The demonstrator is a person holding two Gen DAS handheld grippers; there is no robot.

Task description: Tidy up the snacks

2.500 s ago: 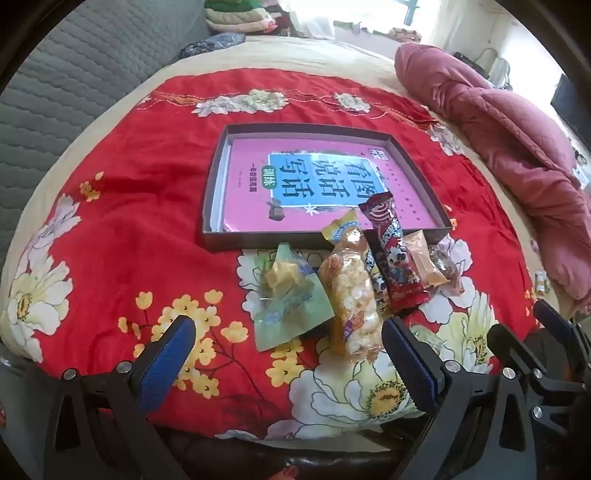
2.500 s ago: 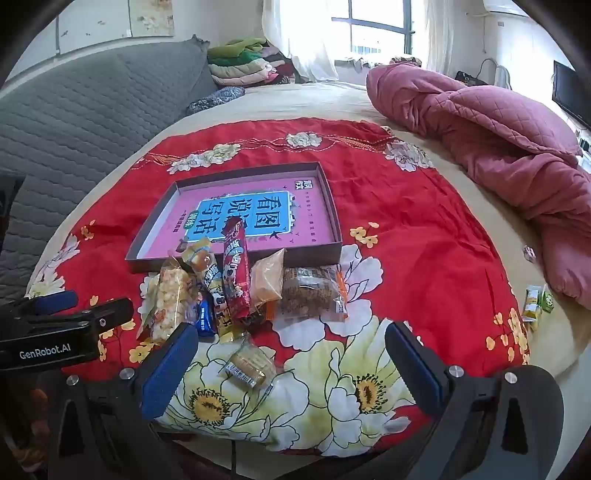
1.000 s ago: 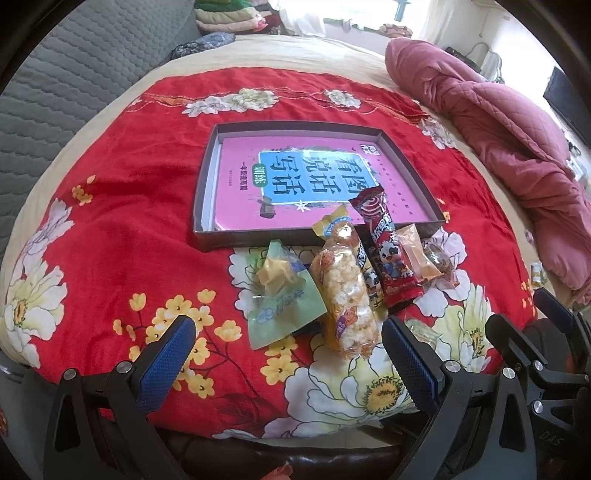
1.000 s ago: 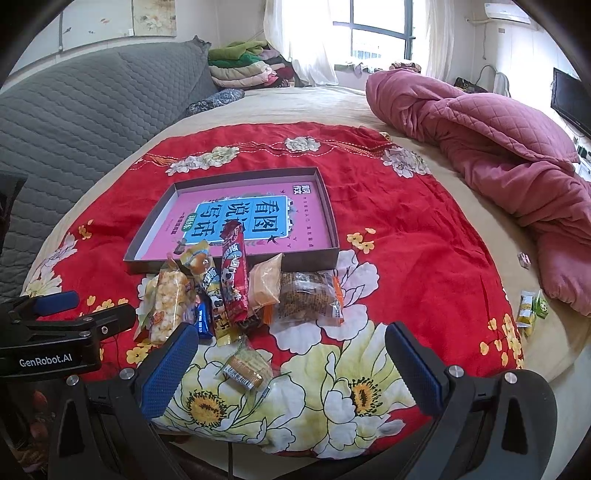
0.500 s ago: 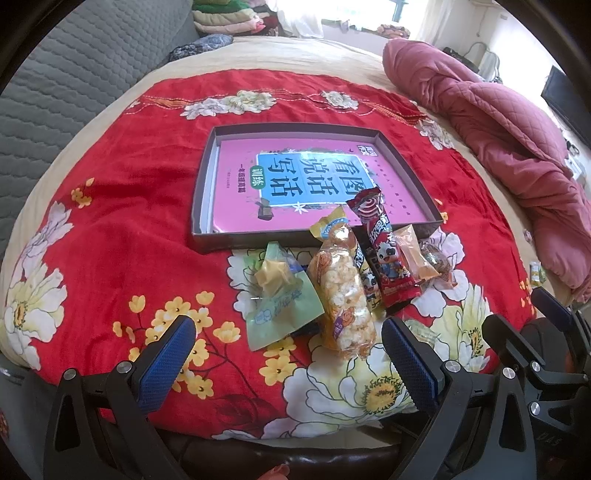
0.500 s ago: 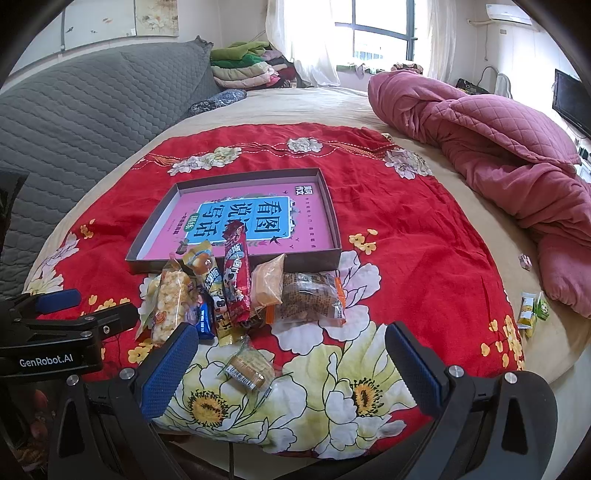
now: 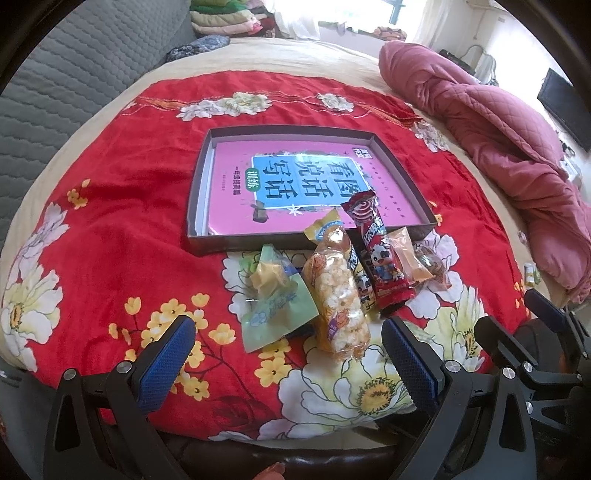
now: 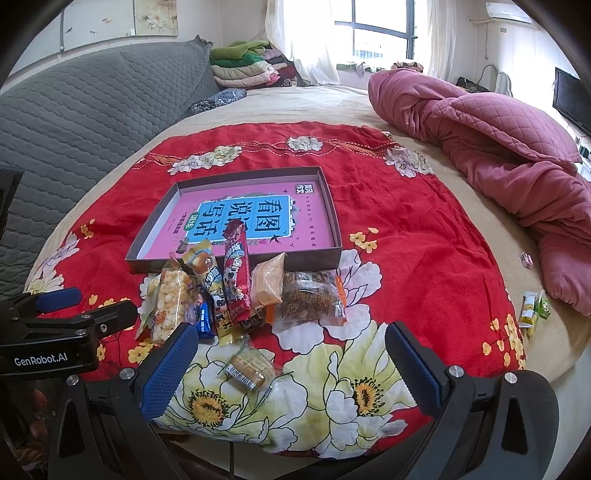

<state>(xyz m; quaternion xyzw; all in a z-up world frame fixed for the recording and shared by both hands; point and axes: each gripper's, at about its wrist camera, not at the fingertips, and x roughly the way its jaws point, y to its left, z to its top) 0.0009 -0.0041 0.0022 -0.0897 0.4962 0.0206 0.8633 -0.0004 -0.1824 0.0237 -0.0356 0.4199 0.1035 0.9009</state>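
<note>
A bed (image 8: 258,107) under a beige sheet fills the room, and a red floral cloth (image 8: 406,229) is spread across it. At ten o'clock a grey quilted headboard (image 8: 92,110) is seen, with folded blankets (image 8: 247,68) stacked at twelve. A bunched pink quilt (image 8: 498,147) lies at two o'clock. Daylight is let in through a curtained window (image 8: 380,29); a dark screen (image 8: 572,99) stands at three.

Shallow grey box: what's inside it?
The shallow grey box holds a pink book with a blue title panel, lying flat. The long red snack packet leans over the near rim, covering part of it. Anything beneath the book is hidden.
</note>
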